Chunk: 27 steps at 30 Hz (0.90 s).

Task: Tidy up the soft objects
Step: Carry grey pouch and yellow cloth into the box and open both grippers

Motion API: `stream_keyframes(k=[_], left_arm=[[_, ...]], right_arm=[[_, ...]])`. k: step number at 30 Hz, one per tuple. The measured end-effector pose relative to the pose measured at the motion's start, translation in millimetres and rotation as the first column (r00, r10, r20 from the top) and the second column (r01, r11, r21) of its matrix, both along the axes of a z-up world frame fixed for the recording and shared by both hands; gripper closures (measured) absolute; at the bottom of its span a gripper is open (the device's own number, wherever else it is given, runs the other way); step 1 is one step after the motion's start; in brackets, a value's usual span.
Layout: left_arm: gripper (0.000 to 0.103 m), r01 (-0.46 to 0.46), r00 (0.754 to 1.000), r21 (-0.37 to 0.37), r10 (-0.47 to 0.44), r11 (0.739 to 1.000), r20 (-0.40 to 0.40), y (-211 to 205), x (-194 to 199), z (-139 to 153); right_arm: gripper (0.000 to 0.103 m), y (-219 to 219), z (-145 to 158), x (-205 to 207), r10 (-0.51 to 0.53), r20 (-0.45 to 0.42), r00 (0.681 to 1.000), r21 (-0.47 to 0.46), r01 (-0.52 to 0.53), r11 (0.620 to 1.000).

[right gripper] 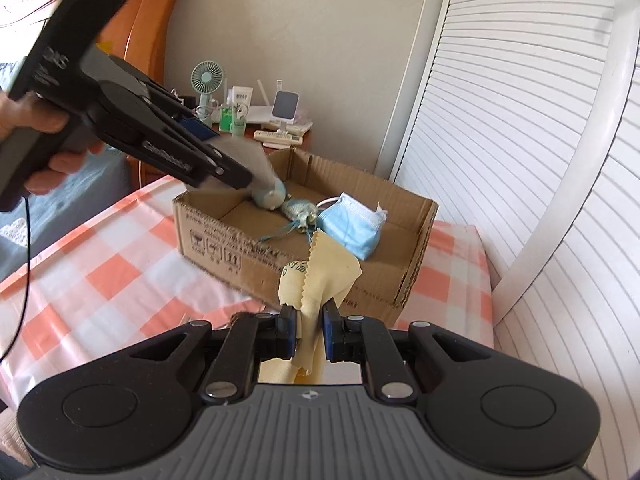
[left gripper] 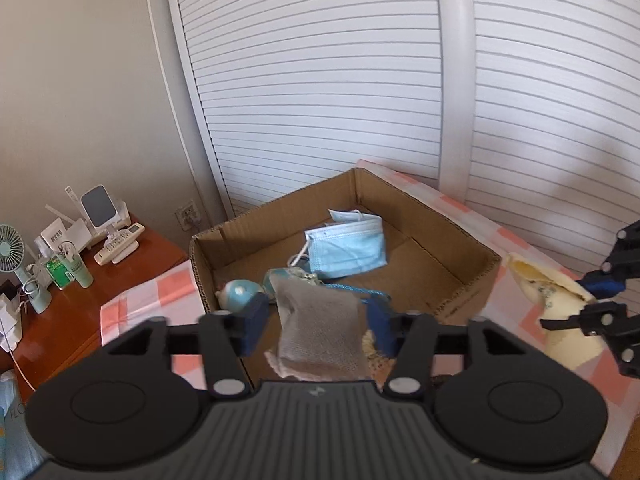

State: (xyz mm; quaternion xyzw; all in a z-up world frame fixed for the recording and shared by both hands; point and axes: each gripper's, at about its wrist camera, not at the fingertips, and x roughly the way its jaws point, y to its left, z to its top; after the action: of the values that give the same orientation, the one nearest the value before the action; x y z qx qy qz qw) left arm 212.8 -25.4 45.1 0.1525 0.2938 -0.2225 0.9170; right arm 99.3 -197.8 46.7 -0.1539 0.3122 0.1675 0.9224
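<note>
My left gripper (left gripper: 318, 322) hangs over the near wall of an open cardboard box (left gripper: 472, 248), jaws open. A grey knitted cloth (left gripper: 320, 332) sits blurred between the blue pads, which do not press on it. A blue face mask (left gripper: 348, 252), a round blue plush toy (left gripper: 240, 294) and a small teal tasselled piece (left gripper: 296, 276) lie in the box. My right gripper (right gripper: 309, 332) is shut on a pale yellow cloth (right gripper: 324, 276) in front of the box (right gripper: 224, 240), which hangs crumpled from the pads. The right wrist view shows the left gripper (right gripper: 228, 156) above the box's left end.
The box rests on a pink-and-white checked sheet (right gripper: 120, 264). White louvred doors (left gripper: 320, 80) stand behind it. A wooden bedside table (left gripper: 132, 256) at the left carries a small fan (left gripper: 12, 252), remotes and bottles. A person's hand (right gripper: 36, 120) holds the left gripper.
</note>
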Motion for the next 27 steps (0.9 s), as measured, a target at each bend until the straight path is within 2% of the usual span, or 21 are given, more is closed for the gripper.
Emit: stream_keyframes(k=[1,2,6,13,20,27], left_arm=[[0.011,-0.023,0.999,0.003,0.023,1.000,0.022,0.9,0.3,-2.2],[0.012,-0.039,0.999,0.005,0.039,0.999,0.036,2.7,-1.2,-4.8],[0.011,-0.051,0.999,-0.013,0.051,0.999,0.013,12.1,-19.4,-7.8],[0.001,-0.125,0.992,-0.033,0.126,0.992,0.022,21.1,-77.3,-4.3],[0.001,-0.192,0.981,-0.101,0.194,0.976,0.006,23.6,-122.4,-12.4],[0.001,-0.226,0.974,-0.075,0.225,0.971,-0.010,25.2,-137.0,-26.1]], right_arm=[[0.088,-0.4,1.6,2.2,-0.004,0.004,1.000,0.003,0.004,1.000],[0.088,-0.1,2.6,4.3,-0.006,0.008,1.000,0.004,0.006,1.000],[0.088,-0.3,4.6,9.2,-0.005,0.015,1.000,0.009,0.005,1.000],[0.088,0.8,5.5,13.6,-0.006,0.017,1.000,0.014,0.006,1.000],[0.087,5.4,9.8,29.6,-0.009,0.010,1.000,0.013,0.009,1.000],[0.087,11.9,15.5,71.6,-0.035,-0.008,0.999,-0.001,0.035,0.999]])
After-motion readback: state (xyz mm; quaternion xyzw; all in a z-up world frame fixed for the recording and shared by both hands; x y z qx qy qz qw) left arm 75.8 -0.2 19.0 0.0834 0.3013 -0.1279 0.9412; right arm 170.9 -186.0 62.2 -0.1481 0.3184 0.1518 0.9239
